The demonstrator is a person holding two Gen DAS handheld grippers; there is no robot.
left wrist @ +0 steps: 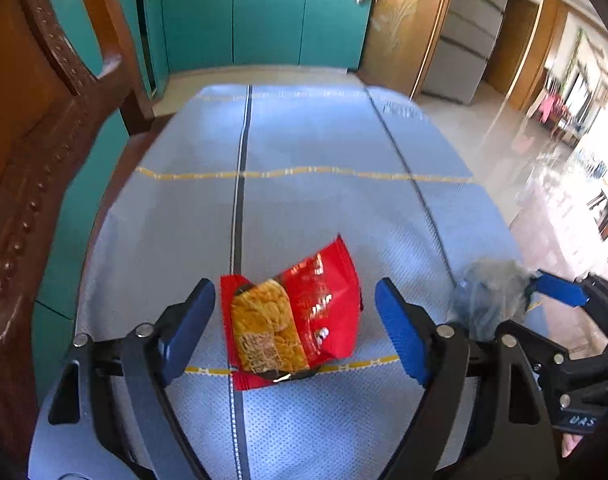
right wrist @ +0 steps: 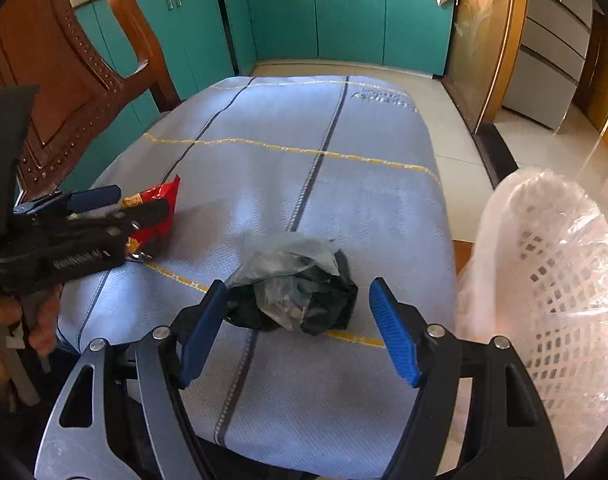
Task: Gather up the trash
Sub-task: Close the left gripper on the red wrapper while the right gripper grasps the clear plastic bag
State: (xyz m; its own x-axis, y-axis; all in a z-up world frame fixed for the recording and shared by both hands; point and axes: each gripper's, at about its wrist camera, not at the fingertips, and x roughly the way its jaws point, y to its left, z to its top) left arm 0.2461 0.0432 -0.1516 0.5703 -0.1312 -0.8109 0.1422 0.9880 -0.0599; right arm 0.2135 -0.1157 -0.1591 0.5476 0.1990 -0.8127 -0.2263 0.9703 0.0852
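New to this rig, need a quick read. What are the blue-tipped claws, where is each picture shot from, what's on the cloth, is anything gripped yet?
There is no robot: a person holds a two-finger claw in each hand, and each claw has a fisheye camera looking along its fingers.

The left wrist view looks past the left claw. Its jaws are open on either side of a red snack wrapper lying on the blue tablecloth, not pressing it.

The right wrist view looks past the right claw, also open, around a crumpled dark plastic bag on the same cloth. The left claw appears at that picture's left edge.

Nothing is gripped yet. A white lattice basket with a plastic liner stands to the right, likely the bin. Teal cabinets are behind.
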